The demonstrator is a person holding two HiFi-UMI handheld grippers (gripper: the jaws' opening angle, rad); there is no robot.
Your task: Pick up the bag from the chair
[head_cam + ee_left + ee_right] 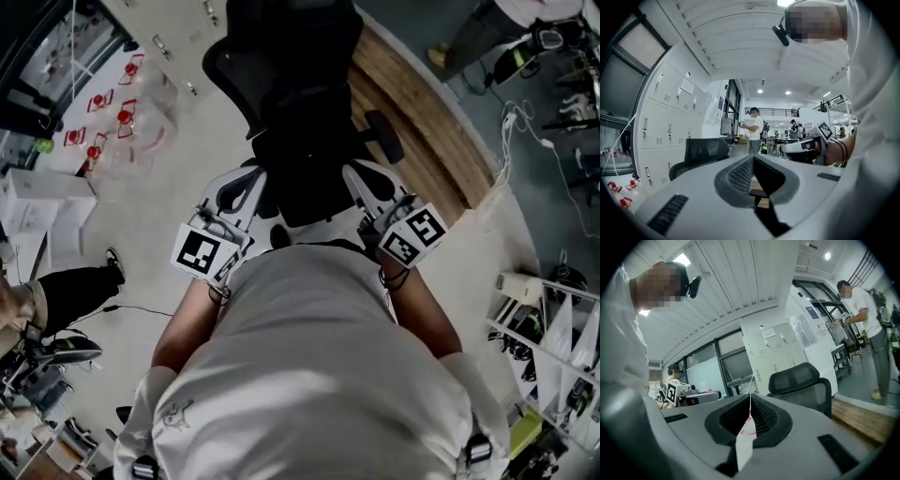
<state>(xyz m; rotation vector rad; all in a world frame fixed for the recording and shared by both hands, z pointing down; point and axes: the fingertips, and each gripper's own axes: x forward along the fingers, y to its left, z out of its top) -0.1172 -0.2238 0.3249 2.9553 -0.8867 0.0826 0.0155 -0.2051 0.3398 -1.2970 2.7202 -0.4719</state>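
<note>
A black office chair (300, 94) stands right in front of me; its dark seat lies between both grippers and I make out no bag on it. In the right gripper view my right gripper (750, 401) is shut on a thin white film with red print (745, 437), which looks like a bag's edge; the rest of it is hidden. My left gripper (753, 161) has its pads together, with nothing clearly between them. Both grippers, left (244, 178) and right (364, 176), point level at the chair (701, 152), one on each side of it.
Clear plastic with red prints (127, 112) lies on the floor to the left, beside white boxes (37, 206). A wooden platform (422, 122) curves behind the chair on the right. Lockers (665, 122) line the wall. A seated person's leg (75, 291) is at left, and shelves (553, 337) stand at right.
</note>
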